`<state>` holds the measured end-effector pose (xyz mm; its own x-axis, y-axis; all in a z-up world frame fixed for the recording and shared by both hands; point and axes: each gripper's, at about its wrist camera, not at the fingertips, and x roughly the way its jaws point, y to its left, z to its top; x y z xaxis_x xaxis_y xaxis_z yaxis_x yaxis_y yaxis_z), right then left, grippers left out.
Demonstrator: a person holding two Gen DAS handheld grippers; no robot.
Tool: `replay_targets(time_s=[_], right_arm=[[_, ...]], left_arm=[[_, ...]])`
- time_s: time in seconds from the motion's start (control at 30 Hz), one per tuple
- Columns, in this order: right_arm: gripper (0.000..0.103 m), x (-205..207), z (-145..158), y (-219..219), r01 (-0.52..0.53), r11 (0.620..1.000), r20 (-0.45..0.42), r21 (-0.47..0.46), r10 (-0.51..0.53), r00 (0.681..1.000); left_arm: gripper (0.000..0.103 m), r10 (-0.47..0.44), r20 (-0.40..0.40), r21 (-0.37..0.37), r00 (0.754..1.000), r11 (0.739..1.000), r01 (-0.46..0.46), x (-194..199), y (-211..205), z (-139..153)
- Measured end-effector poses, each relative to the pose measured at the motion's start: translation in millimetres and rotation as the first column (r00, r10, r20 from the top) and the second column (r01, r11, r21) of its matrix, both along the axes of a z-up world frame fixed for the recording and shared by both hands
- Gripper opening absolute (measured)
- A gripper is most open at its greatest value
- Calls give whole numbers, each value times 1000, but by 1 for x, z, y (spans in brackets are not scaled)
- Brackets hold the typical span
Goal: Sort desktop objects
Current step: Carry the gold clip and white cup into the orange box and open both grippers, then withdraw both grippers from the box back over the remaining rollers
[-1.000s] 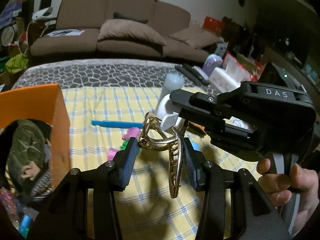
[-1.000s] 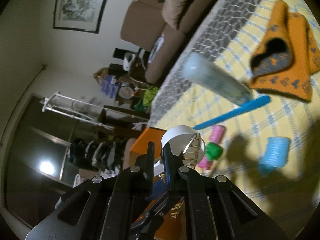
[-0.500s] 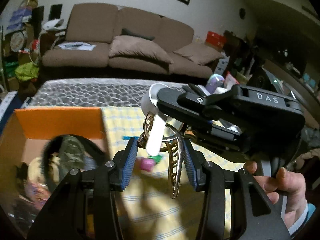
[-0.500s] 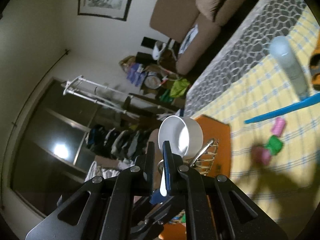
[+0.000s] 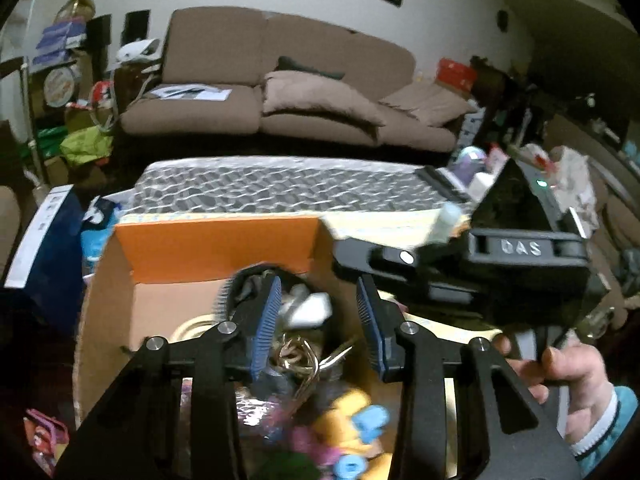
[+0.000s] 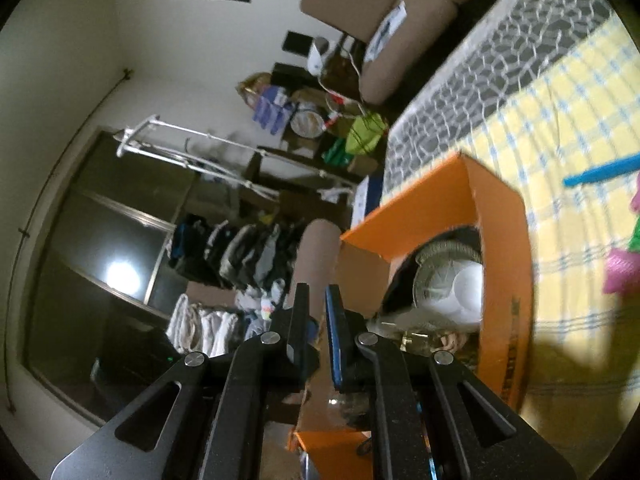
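An orange cardboard box (image 5: 216, 246) stands open at the table's left end, full of small things. My left gripper (image 5: 318, 320) hangs open and empty above it. A gold hair claw (image 5: 300, 360) lies in the box just below the left fingers. A white scoop (image 5: 310, 310) lies in the box beside a dark round object. My right gripper (image 6: 318, 334) is slightly open and empty at the box's near edge; its black body (image 5: 480, 268) shows at right in the left wrist view. The box (image 6: 504, 280) and the white scoop (image 6: 466, 294) also show in the right wrist view.
The yellow checked cloth (image 6: 568, 128) holds a blue stick (image 6: 600, 172) and pink rollers (image 6: 622, 268) right of the box. A whitish tube (image 5: 446, 224) lies behind the right gripper. A brown sofa (image 5: 280, 92) stands beyond the table. A blue carton (image 5: 44, 232) sits left of the box.
Both grippers moved left over the orange box. The left gripper opened and the gold hair claw dropped in. The right gripper let go of the white scoop, which now lies in the box.
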<state>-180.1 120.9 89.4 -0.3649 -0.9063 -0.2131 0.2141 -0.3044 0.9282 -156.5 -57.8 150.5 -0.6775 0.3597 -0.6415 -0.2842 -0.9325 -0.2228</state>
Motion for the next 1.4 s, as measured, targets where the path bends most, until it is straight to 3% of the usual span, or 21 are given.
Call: replay_targets(time_s=[0.17, 0.33, 0.7, 0.8, 0.97, 1.4], right_arm=[[9, -2, -14, -13, -8, 999, 32, 48, 7, 999], [12, -4, -16, -4, 25, 996, 35, 91, -28, 999], [52, 1, -5, 18, 96, 966, -9, 240, -97, 995], [64, 3, -1, 24, 119, 955, -22, 270, -117, 993], [88, 7, 3, 33, 166, 906, -55, 389, -157, 986], [91, 11, 5, 44, 210, 780, -125, 590, -169, 978]], left_arm=[[36, 75, 73, 18, 994, 997, -76, -11, -24, -15], [54, 99, 89, 21, 991, 995, -101, -12, -29, -16], [73, 90, 108, -20, 990, 996, -88, -17, -4, -19], [89, 87, 103, -38, 991, 996, -84, -15, 4, -18], [98, 100, 89, -72, 991, 993, -94, -14, 12, -15], [102, 112, 99, -87, 989, 991, -103, -14, 15, -13]])
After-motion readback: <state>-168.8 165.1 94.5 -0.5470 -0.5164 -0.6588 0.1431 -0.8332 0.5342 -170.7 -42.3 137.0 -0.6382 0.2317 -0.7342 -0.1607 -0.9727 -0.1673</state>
